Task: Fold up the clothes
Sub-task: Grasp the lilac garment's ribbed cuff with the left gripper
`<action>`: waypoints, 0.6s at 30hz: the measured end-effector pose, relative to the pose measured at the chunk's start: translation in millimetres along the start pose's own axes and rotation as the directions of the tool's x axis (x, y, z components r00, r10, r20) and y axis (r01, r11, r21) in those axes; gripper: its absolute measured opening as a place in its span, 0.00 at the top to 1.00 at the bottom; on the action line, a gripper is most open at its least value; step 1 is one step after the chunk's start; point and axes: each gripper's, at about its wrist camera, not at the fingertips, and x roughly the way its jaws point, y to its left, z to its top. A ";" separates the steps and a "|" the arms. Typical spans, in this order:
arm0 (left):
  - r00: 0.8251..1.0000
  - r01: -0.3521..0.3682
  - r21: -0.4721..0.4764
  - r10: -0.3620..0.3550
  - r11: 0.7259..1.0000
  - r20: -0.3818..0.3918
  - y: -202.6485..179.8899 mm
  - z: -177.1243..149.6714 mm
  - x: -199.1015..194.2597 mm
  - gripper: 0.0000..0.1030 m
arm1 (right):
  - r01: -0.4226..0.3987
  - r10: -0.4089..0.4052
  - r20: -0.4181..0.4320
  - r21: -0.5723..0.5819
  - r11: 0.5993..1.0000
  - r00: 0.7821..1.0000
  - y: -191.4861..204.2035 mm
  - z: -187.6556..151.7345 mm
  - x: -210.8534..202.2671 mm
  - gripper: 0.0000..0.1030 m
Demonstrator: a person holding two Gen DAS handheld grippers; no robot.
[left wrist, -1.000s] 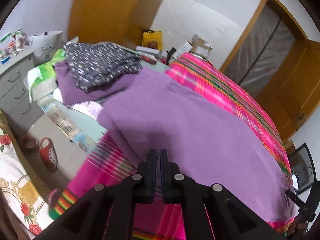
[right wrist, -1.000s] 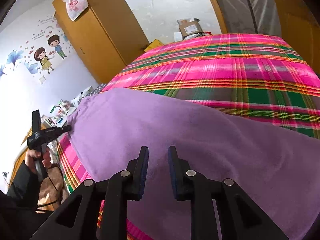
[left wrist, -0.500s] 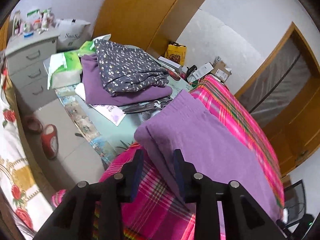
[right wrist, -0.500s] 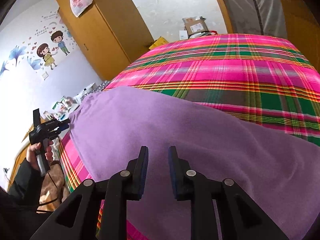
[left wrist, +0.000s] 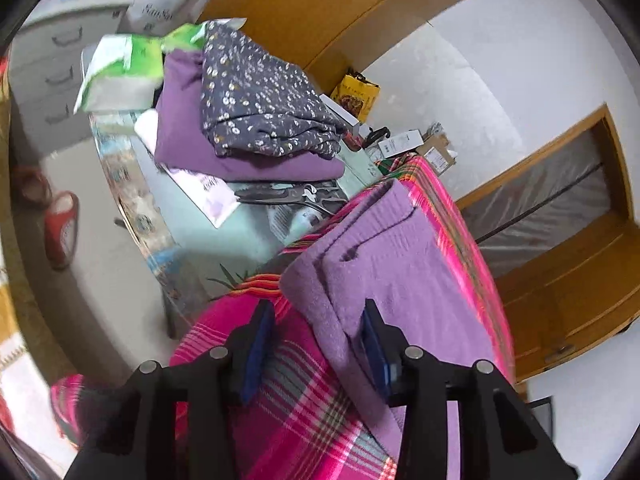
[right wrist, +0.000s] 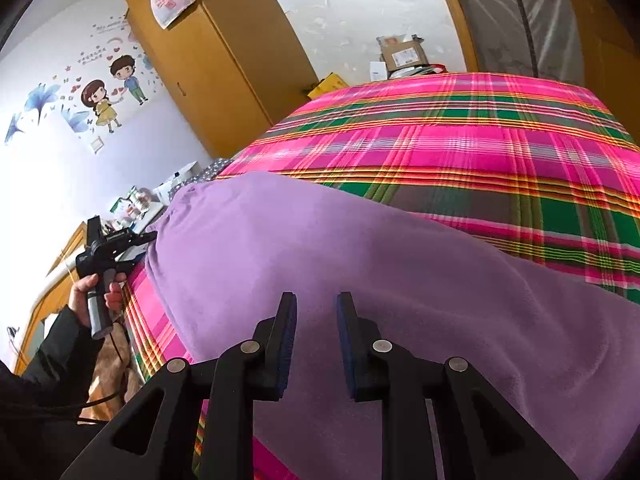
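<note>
Purple fleece, the folded garment [left wrist: 404,276], lies on the pink plaid cover [left wrist: 296,408] and runs from the left gripper [left wrist: 316,344] toward 1 o'clock in the left wrist view; only this view shows its stacked layers at the near edge, and at 11 o'clock a pile of folded clothes [left wrist: 256,120], a dark flowered piece on top of a purple one, on a glass-topped table [left wrist: 192,236]; the left tongs stand wide, their right finger against the fleece edge and their left over the plaid, gripping nothing; the right wrist view alone shows the garment's broad smooth top [right wrist: 360,264] filling the lower frame, the plaid cover [right wrist: 480,148] beyond it at 1 o'clock, a wardrobe [right wrist: 224,64] at 11 o'clock, and at 9 o'clock a hand [right wrist: 94,292] in a dark sleeve holding the left gripper [right wrist: 148,236] level at the garment's far corner; the right gripper [right wrist: 316,308] hovers low over the fleece, its tongs narrowly parted and empty.
</note>
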 end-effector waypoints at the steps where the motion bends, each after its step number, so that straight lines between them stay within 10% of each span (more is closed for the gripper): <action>1: 1.000 0.012 -0.015 -0.012 1.000 -0.005 2.6 0.7 1.7 0.57 | -0.001 0.001 -0.001 -0.003 1.000 1.000 0.9 0.6 0.2 0.79; 18: 0.995 0.101 -0.145 -0.100 0.984 0.018 9.6 9.0 14.0 0.57 | -0.015 0.014 -0.011 -0.023 1.000 1.000 8.4 2.1 4.1 0.79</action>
